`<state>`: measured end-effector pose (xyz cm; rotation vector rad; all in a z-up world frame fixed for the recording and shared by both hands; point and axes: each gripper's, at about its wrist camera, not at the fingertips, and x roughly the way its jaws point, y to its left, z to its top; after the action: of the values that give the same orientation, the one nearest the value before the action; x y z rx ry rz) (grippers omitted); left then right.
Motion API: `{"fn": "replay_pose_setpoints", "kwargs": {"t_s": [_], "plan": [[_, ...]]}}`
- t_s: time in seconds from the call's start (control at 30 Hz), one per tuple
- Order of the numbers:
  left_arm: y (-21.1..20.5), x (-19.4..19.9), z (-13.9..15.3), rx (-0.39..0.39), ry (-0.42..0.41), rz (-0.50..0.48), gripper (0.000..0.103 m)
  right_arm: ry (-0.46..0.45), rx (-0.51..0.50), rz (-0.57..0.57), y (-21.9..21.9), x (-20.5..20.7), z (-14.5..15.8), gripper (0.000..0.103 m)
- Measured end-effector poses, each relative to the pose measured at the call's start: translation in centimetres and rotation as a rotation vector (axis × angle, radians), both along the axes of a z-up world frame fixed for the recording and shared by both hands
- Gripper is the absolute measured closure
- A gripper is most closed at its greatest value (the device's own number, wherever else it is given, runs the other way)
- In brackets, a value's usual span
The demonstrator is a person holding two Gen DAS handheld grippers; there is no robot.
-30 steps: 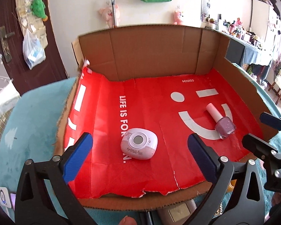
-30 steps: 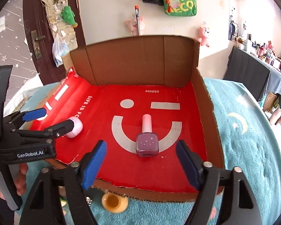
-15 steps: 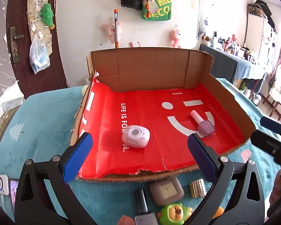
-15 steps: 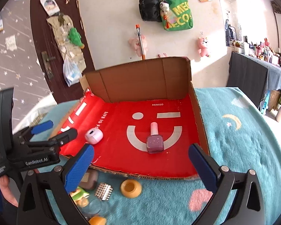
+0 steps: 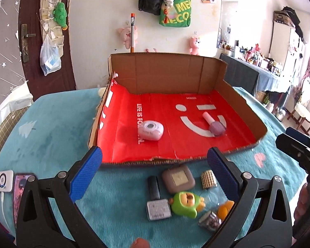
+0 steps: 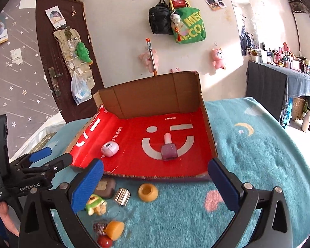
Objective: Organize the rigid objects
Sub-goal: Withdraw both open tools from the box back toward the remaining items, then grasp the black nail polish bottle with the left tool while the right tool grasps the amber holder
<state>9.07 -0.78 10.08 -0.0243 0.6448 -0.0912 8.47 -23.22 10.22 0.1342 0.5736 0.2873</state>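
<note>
Two things already lie inside the cardboard box point(image 5: 241, 101) on its red liner point(image 5: 171, 142): a pale pink oval gadget point(image 5: 150, 130) toward the left of the floor, and a purple nail polish bottle point(image 5: 216, 126) lying on its side with its pink cap pointing to the back wall, on the white smile print. By that count the sorting looks begun but well short of done, since a cluster of small items sits outside on the teal tabletop point(image 5: 51, 136), just in front of the open near edge of the box. There the left view shows a brownish rounded case point(image 5: 178, 178), a dark nail polish bottle with a silvery square base point(image 5: 156, 199), a green toy figure point(image 5: 185, 203), a small studded gold piece point(image 5: 208, 178), an orange bit and a glittery thing partly hidden behind the finger. The right view adds a yellow ring-shaped piece point(image 6: 148, 192) and a red ball at the bottom edge (what several of these are is hard to say). A white device and a phone at the far left may not belong to the task. The left gripper point(image 5: 155, 175) hangs over the cluster with fingers spread wide and nothing between them; the right gripper point(image 6: 157, 180) is likewise wide and empty. Judging from this, the next pick comes from the pile in front, and most of the work remains.
</note>
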Motion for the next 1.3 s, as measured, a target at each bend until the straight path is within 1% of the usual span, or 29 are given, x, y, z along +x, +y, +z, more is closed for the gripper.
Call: {"fn": "replay_pose_setpoints", "kwargs": {"t_s": [0.1,0.27,0.4,0.63,0.8,1.0,1.17,1.3], "plan": [[-0.4,-0.9,-0.4,0.017,0.009,-0.004,0.0,-0.004,-0.013,0.005,0.2,-0.8,-0.2,0.0],[-0.8,-2.2,-1.4,0.016,0.045,-0.017,0.0,-0.018,-0.042,0.008,0.5,-2.4,-0.8,0.0],[-0.7,-3.1,-2.0,0.039,0.043,0.008,0.0,-0.014,-0.05,0.016,0.5,-3.1,-1.6,0.0],[0.8,-3.8,-3.7,-0.011,0.094,0.028,0.0,0.002,-0.039,0.012,0.4,-4.0,-2.9,0.0],[1.1,-4.3,-4.7,-0.021,0.123,0.031,0.0,0.021,-0.051,0.026,1.0,-4.8,-4.1,0.0],[1.0,-4.9,-6.1,-0.037,0.159,0.011,0.0,0.055,-0.071,0.065,2.2,-5.8,-5.7,0.0],[0.9,-5.1,-7.0,-0.032,0.181,0.02,0.0,0.077,-0.083,0.08,2.8,-6.2,-6.7,0.0],[1.0,-4.8,-7.6,-0.01,0.198,0.043,0.0,0.089,-0.098,0.073,2.9,-6.1,-7.3,0.0]]}}
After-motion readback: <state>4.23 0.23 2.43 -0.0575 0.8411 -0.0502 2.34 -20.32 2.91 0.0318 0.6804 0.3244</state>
